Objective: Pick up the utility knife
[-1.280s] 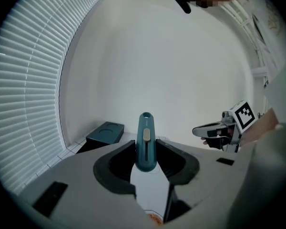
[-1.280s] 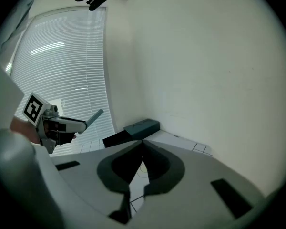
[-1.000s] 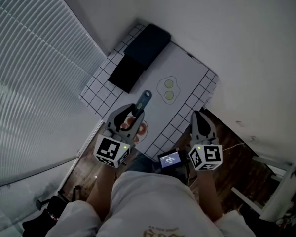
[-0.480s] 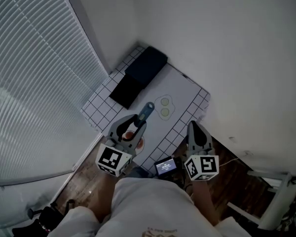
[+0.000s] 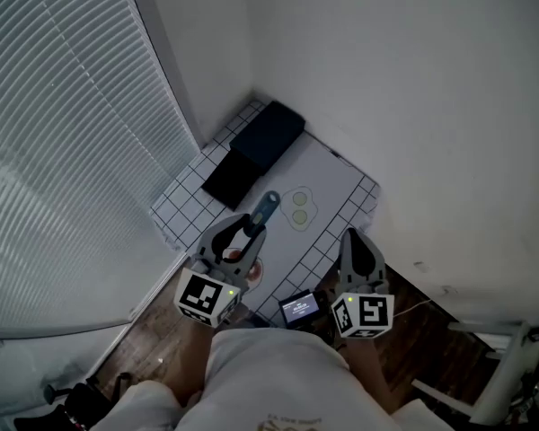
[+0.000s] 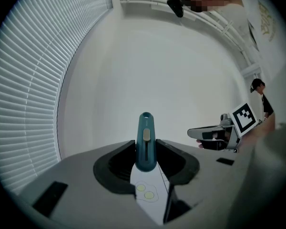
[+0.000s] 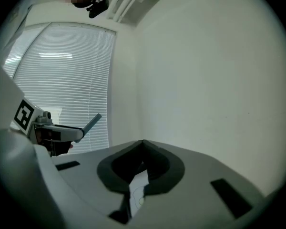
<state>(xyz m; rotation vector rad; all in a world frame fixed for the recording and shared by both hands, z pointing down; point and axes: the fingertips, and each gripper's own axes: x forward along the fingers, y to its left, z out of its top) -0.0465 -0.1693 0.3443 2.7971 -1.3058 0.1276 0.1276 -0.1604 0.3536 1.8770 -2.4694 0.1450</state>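
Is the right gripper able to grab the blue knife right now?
Probably not: the left gripper clamps the utility knife, and the right gripper is off to one side with its jaws shut. It would have to open first.

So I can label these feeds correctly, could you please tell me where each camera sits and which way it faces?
Head view: on the person's head, facing steeply down at the table; both forearms, the torso, the left gripper and right gripper show.
Left gripper view: on the left gripper, looking along jaws shut on the utility knife, toward a white wall.
Right gripper view: on the right gripper, looking along shut, empty jaws toward the blinds.
Shared: each gripper view catches the other gripper; all three show the utility knife.
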